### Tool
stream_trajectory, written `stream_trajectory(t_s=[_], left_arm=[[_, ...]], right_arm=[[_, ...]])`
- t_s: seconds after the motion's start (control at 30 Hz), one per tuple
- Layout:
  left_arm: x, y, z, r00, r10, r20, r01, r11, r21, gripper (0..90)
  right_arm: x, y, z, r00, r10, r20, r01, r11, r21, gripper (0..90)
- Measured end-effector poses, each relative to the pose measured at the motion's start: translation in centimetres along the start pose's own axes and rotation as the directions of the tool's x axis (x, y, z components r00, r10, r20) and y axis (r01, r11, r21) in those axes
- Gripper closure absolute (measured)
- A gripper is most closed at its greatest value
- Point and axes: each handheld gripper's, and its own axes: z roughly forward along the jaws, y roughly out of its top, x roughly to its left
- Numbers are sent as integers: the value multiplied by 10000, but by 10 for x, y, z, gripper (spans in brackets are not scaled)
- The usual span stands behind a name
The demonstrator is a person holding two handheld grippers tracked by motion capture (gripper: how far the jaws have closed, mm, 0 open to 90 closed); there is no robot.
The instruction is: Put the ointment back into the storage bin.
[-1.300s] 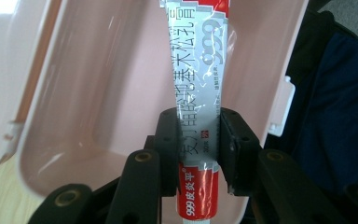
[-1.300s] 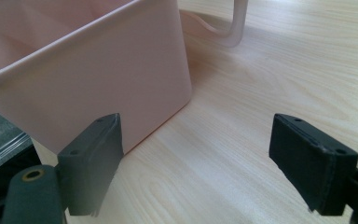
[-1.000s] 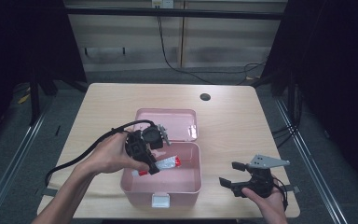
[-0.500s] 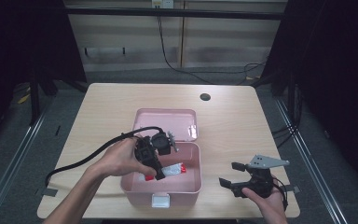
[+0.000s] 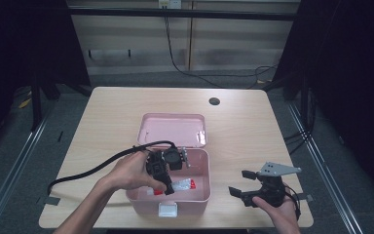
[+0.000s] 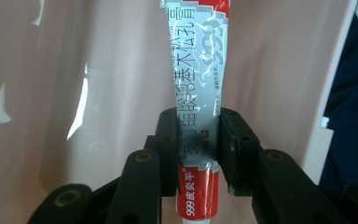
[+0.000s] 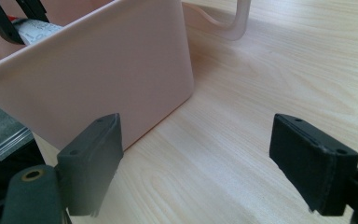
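nearest the person, the right gripper point(image 5: 253, 187) rests on the counter point(image 5: 243, 131) just to the right of the pink box point(image 5: 168, 195), its jaws spread wide and holding nothing, the box wall close beside one of them. in the box, the left gripper point(image 6: 198, 149) has its jaws pinching the ointment tube point(image 6: 198, 70) near its red end; the tube lies low inside the box, against its floor. behind the box its lid point(image 5: 173, 129) stands open, and a small dark hole point(image 5: 214, 101) marks the counter's far side. the step in hand looks like either laying the tube in or lifting it out; next calls for a release or a straight lift clear of the rim.
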Motion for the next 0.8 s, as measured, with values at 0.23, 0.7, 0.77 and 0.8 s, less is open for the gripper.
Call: stream_trajectory(t_s=[0.23, 0.7, 0.77, 0.8], left_arm=[[1, 3, 8, 9996, 72, 280, -78, 9998, 198, 705], [2, 7, 28, 9973, 230, 694, -267, 9982, 535, 705], [2, 7, 33, 9967, 153, 793, -200, 9980, 596, 705], [2, 7, 33, 9967, 153, 793, -200, 9980, 596, 705]], right_arm=[[0, 0, 0, 10000, -13, -12, 13, 10000, 14, 172], [0, 0, 0, 10000, -4, 2, 4, 9999, 103, 171], [0, 0, 0, 10000, -6, 4, 6, 9999, 109, 171], [0, -1, 0, 10000, -9, 14, 9, 9999, 123, 171]])
